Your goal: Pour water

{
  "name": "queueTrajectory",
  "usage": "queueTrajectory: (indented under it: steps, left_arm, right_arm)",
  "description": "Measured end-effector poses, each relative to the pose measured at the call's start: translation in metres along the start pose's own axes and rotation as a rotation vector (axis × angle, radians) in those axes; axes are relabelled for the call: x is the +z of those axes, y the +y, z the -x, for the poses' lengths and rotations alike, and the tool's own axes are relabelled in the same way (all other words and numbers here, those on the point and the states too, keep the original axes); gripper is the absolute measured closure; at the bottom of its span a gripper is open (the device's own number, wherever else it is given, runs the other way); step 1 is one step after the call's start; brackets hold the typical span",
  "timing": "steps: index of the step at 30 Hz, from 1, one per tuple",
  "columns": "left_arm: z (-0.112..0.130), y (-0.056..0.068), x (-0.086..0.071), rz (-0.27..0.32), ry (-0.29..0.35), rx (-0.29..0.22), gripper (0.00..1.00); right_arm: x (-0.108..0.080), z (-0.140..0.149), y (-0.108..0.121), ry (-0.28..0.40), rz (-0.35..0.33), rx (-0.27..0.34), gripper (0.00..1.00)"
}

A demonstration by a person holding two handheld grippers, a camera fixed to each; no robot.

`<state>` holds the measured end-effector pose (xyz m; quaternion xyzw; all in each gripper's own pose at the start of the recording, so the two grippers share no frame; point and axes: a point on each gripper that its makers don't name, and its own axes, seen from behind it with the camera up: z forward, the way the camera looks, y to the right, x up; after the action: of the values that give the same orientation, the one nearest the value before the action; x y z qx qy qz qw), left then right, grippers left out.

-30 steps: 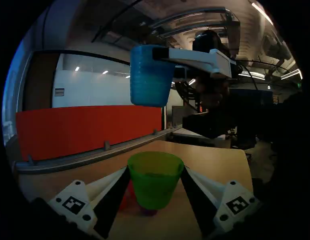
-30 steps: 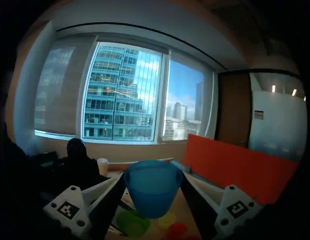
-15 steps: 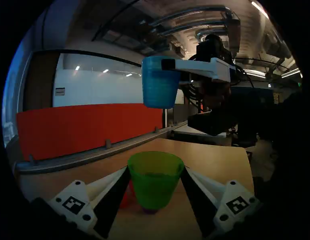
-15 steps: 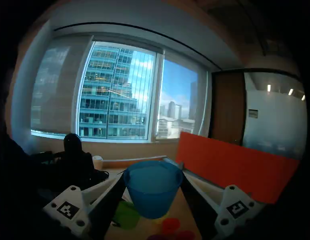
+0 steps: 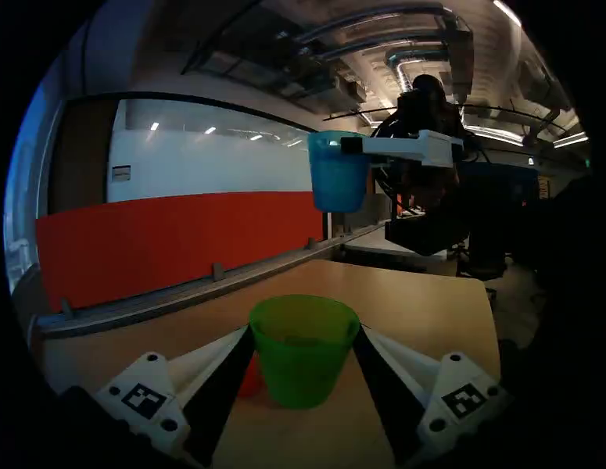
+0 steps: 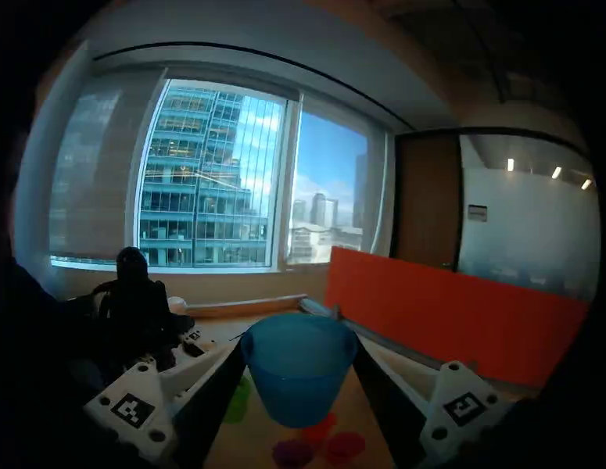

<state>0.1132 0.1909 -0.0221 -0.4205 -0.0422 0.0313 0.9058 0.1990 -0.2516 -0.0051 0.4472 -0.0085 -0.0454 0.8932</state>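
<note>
ok so cup count is two, one green and one blue, and there are two grippers, one cup each; the left gripper (image 5: 303, 331) has its tongs pulled in narrow on the green cup (image 5: 304, 356), a finger pressed against either side, cup upright and low over the wooden table (image 5: 416, 293); can't tell if its base actually touches the wood; just beside it on the left sits one small red thing (image 5: 252, 377), mostly hidden behind a finger, so no idea what it is

the right gripper (image 6: 299, 345) has the same kind of hold on the blue cup (image 6: 299, 383), both fingers squeezing it, rim up; in the left gripper view that blue cup hangs in the air well above the table, farther back than the green one and a bit to its right, not tilted; the two cups are well apart; as for the water, it's too dim to tell what's in either cup

in the right gripper view, under the blue cup, I count three little round blobs on the table: one purple blob (image 6: 291, 452) and two red blobs (image 6: 346, 445), close together; can't tell what they are

background: one orange partition (image 5: 177, 242) along the table's far edge; one big window (image 6: 205, 195) with two panes, tower blocks outside
</note>
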Motion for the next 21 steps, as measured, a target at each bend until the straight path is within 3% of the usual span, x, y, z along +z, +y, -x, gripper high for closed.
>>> queueTrajectory:
  steps: [21]
  left_arm:
    - [0.023,-0.006,0.003,-0.006,-0.081,0.005,0.14]
  right_arm:
    - [-0.023,0.063,0.016,-0.087,0.021,0.012,0.06]
